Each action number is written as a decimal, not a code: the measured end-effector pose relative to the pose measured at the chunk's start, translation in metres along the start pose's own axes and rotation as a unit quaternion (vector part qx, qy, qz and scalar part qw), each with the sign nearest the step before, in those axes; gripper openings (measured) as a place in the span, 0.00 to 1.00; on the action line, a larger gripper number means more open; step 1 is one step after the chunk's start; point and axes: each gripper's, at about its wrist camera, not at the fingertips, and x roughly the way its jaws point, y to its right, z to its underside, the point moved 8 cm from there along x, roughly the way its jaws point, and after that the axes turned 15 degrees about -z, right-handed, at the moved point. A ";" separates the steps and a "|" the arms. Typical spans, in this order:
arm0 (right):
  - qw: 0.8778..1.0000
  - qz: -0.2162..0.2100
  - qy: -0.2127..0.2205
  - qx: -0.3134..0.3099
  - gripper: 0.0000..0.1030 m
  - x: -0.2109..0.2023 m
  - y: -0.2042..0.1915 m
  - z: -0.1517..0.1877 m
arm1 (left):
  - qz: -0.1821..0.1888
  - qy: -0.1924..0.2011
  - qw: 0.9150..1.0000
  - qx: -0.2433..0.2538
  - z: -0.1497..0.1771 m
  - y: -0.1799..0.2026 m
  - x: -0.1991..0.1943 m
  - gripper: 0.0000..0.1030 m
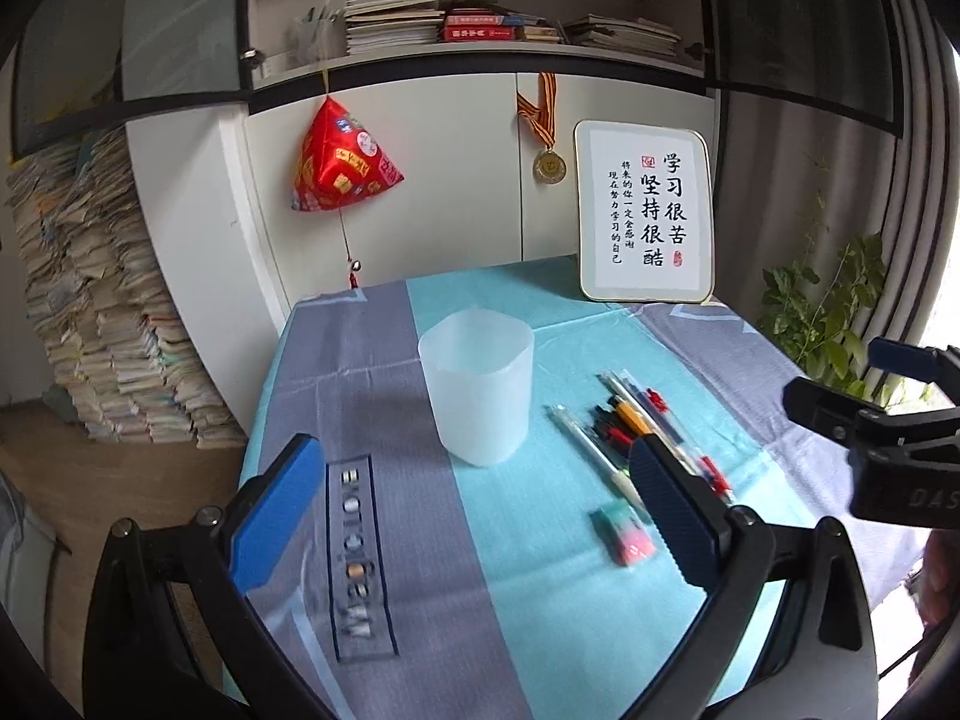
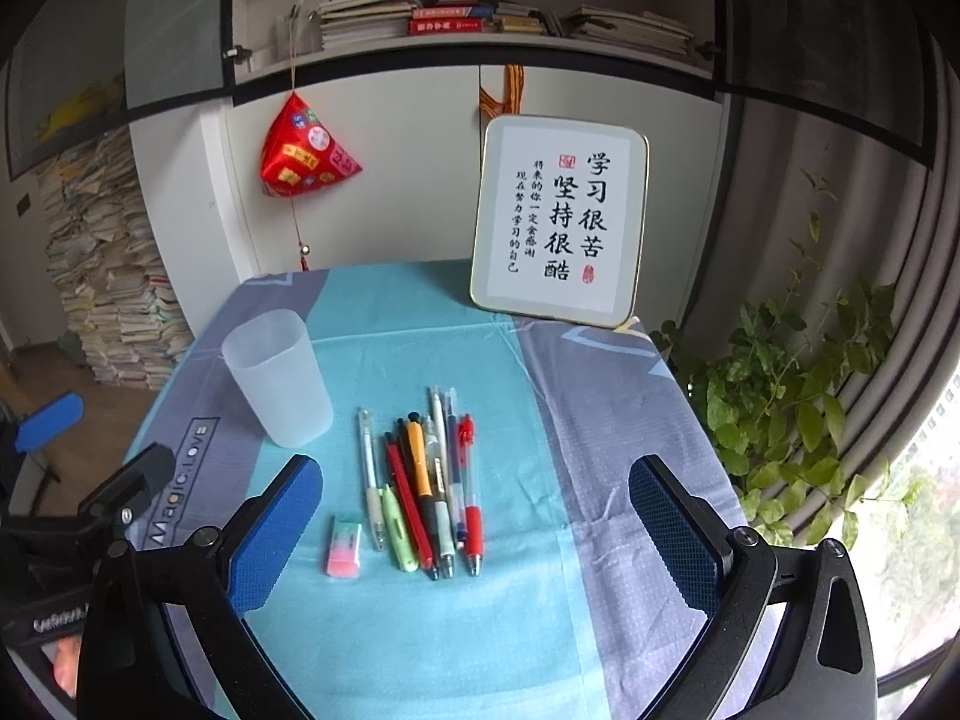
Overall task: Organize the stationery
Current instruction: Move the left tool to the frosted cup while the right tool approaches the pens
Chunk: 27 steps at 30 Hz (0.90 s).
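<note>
Translucent cup (image 2: 277,378) stands empty, pens (image 2: 423,492) untouched; both grippers, left gripper (image 1: 474,516) and right gripper (image 2: 474,534), gape wide; next, probably pinch one pen.

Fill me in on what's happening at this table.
A person holds a gripper in each hand over a table, and both the left gripper and the right gripper are open and empty. A bunch of pens and an eraser lie loose on the cloth beside an empty plastic cup. Nothing has been put away yet.
</note>
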 end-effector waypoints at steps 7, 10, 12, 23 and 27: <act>0.999 -0.034 -0.041 -0.004 0.78 0.041 0.022 -0.004 | 0.050 -0.018 0.998 0.030 -0.001 0.014 0.050 0.98; 0.993 -0.084 -0.078 0.002 0.49 0.068 0.022 -0.004 | 0.048 -0.029 0.997 0.047 0.003 0.024 0.069 0.96; 0.991 -0.091 -0.101 -0.010 0.43 0.089 0.026 -0.004 | 0.054 -0.031 0.997 0.052 0.003 0.029 0.080 0.93; 0.982 -0.117 -0.150 -0.008 0.37 0.142 0.039 0.001 | 0.075 -0.031 0.996 0.029 -0.003 0.023 0.113 0.75; 0.981 -0.123 -0.152 0.012 0.37 0.145 0.044 0.004 | 0.092 -0.046 0.995 0.012 0.000 0.023 0.122 0.67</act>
